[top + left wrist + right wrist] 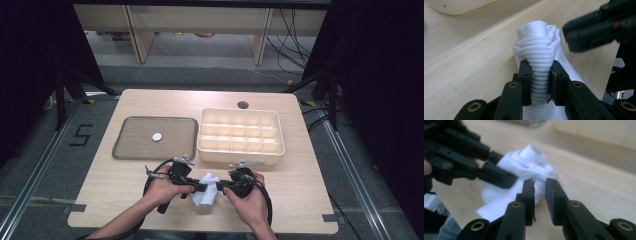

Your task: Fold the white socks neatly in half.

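A white ribbed cloth lies bunched on the wooden table near its front edge, between the person's two hands. My left gripper comes from the left and is shut on it. In the left gripper view the jaws pinch a ribbed fold of the cloth, which rises in a twisted roll above them. My right gripper faces it from the right. Its jaws stand apart with nothing between them, just short of the cloth.
A grey flat tray with a small white disc lies at the mid left. A cream box with several compartments stands just behind the hands. A cable hole sits near the far edge.
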Available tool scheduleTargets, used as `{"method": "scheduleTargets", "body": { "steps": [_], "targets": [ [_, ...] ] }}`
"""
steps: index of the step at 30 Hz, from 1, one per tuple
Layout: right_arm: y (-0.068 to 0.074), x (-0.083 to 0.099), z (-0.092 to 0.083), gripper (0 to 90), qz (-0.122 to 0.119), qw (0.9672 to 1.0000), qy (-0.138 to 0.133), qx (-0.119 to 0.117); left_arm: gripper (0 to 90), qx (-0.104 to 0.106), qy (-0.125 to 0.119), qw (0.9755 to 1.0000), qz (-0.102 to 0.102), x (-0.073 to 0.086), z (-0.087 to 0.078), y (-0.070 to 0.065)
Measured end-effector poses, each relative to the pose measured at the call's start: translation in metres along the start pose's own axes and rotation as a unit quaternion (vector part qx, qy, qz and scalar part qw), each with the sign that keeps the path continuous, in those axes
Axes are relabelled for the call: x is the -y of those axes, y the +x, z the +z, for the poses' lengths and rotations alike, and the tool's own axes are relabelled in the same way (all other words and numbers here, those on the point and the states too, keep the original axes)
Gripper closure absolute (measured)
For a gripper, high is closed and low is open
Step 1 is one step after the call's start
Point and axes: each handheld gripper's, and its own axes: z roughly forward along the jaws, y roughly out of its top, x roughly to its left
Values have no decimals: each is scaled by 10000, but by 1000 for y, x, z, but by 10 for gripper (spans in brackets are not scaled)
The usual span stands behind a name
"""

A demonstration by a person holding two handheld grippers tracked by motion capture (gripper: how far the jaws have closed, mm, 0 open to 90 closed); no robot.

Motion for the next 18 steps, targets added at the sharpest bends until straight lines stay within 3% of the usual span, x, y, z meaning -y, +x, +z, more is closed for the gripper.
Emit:
{"method": "scheduleTargets", "body": {
  "steps": [1,2,6,10,11,12,14,18],
  "targets": [
    [0,0,0,760,0,10000,0,0,738,0,0,10000,0,0,0,0],
    [-8,0,-6,743,-135,9994,-310,-17,737,70,-36,10000,42,-1,-5,-1],
    [-20,4,-14,733,-67,9987,-487,157,736,40,-180,9998,67,-3,-12,0],
    [-28,10,-16,723,64,9985,-469,271,734,37,-320,9995,69,-6,-17,1],
    [-32,11,-15,722,-103,9980,-575,248,733,51,-322,9994,88,-6,-20,2],
    [-30,13,-16,722,132,9986,-460,247,733,-5,-372,9993,100,-7,-21,3],
    [-33,15,-14,723,76,9984,-474,307,733,-25,-424,9991,80,-8,-23,3],
    [-32,17,-14,723,90,9987,-453,201,734,18,-486,9988,109,-12,-27,3]
  ]
}}
